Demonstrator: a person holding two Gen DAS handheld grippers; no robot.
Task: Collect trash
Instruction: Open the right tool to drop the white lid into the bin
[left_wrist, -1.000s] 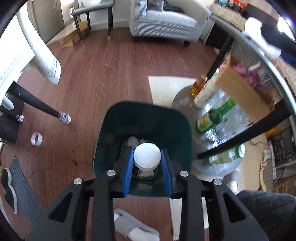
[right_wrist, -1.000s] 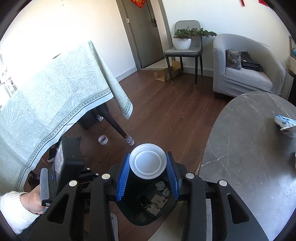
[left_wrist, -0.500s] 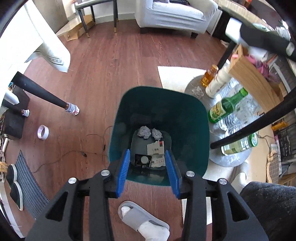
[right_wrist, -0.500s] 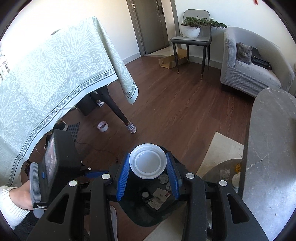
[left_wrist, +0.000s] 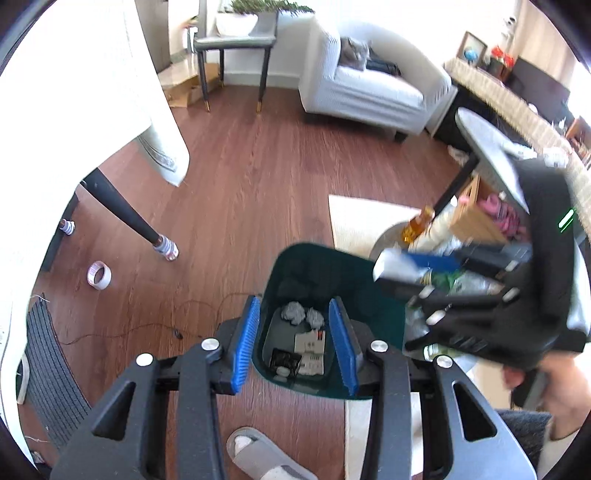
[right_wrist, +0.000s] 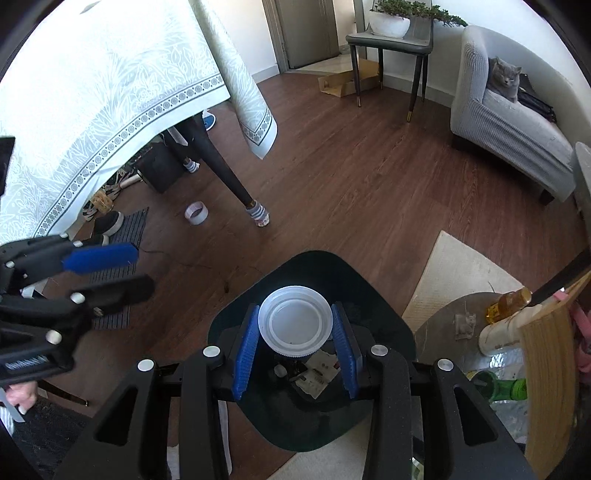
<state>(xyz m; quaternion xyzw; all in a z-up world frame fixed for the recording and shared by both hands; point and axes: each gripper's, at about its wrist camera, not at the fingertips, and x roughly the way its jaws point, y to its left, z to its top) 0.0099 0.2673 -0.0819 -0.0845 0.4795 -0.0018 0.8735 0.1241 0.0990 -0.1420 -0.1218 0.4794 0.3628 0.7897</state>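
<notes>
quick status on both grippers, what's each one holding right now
left gripper: jaws closing, nothing between them, over the green bin
right gripper: shut on the white cup

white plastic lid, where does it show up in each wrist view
Left wrist: the white plastic lid is right of centre, blurred, in the right gripper over the green bin's far right rim.
Right wrist: lower centre, the lid is clamped between blue pads above the bin.
Shared landmark: roll of tape on the floor.
</notes>
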